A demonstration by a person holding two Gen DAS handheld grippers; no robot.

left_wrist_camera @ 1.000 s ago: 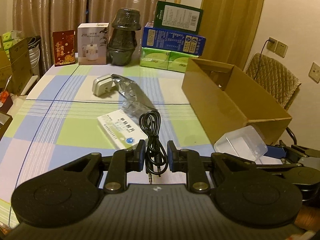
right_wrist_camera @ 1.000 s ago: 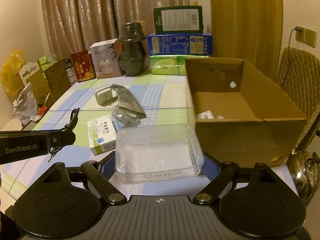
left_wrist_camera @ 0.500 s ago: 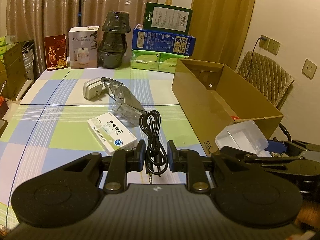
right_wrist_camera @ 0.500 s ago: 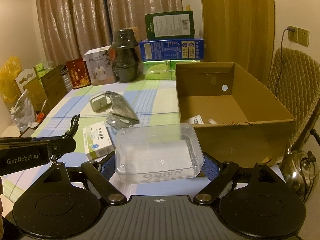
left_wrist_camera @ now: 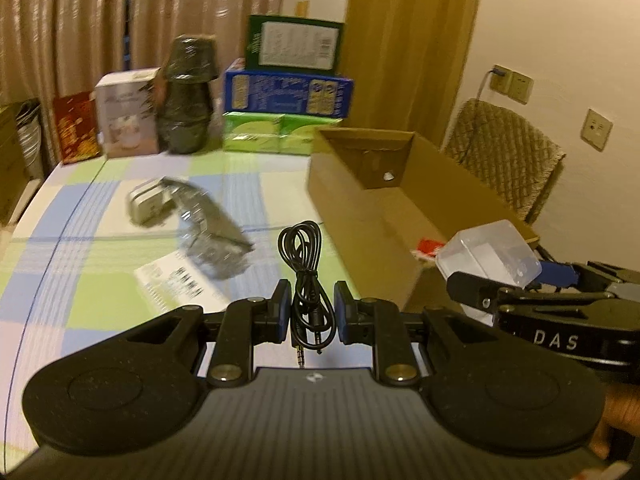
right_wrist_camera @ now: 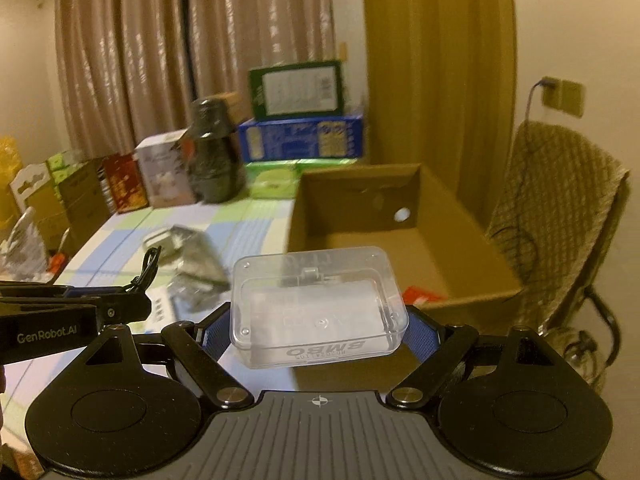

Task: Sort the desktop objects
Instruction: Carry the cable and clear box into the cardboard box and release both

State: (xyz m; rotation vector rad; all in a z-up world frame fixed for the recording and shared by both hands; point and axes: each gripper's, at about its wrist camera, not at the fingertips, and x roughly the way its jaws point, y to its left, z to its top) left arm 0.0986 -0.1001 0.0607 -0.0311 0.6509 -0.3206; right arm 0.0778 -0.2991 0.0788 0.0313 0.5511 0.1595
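Left gripper (left_wrist_camera: 310,314) clamped on a coiled black cable (left_wrist_camera: 306,276) above the table (left_wrist_camera: 100,300), right gripper (right_wrist_camera: 318,330) gripping a clear plastic case (right_wrist_camera: 318,304), poised by the near edge of the cardboard box (right_wrist_camera: 460,240)

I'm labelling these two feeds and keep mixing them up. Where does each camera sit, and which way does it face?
Left wrist: sits behind the left tongs, shut on a cable, facing across the table; the right tongs show at right.
Right wrist: sits behind the right tongs, gripping a clear case, facing the box.
Shared: box, case, cable, table.
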